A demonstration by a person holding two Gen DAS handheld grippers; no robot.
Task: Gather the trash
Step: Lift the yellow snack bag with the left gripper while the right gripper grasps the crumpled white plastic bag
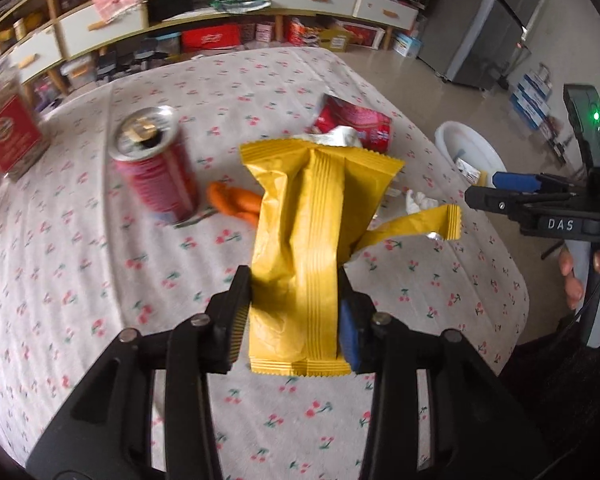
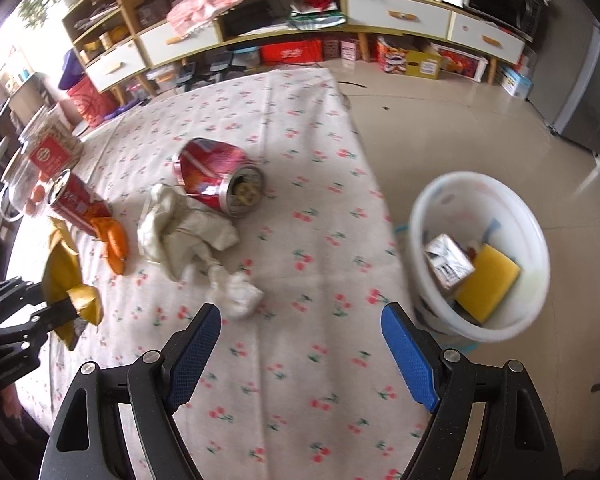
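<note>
My left gripper [image 1: 296, 300] is shut on a yellow snack wrapper [image 1: 304, 240] and holds it above the cherry-print tablecloth [image 1: 80, 280]; it also shows in the right wrist view [image 2: 70, 284]. My right gripper [image 2: 300, 344] is open and empty over the table's right edge. A white trash bucket [image 2: 480, 256] stands on the floor to the right and holds a carton and a yellow sponge. On the table lie a crushed red can [image 2: 216, 176], an upright red can [image 1: 156, 168], crumpled white tissue [image 2: 188, 232] and orange peel [image 2: 114, 240].
A glass jar with a red label [image 2: 48, 152] stands at the table's far left. Shelves and drawers [image 2: 396, 12] line the back wall, with boxes on the floor. A grey cabinet [image 1: 484, 36] stands at the right.
</note>
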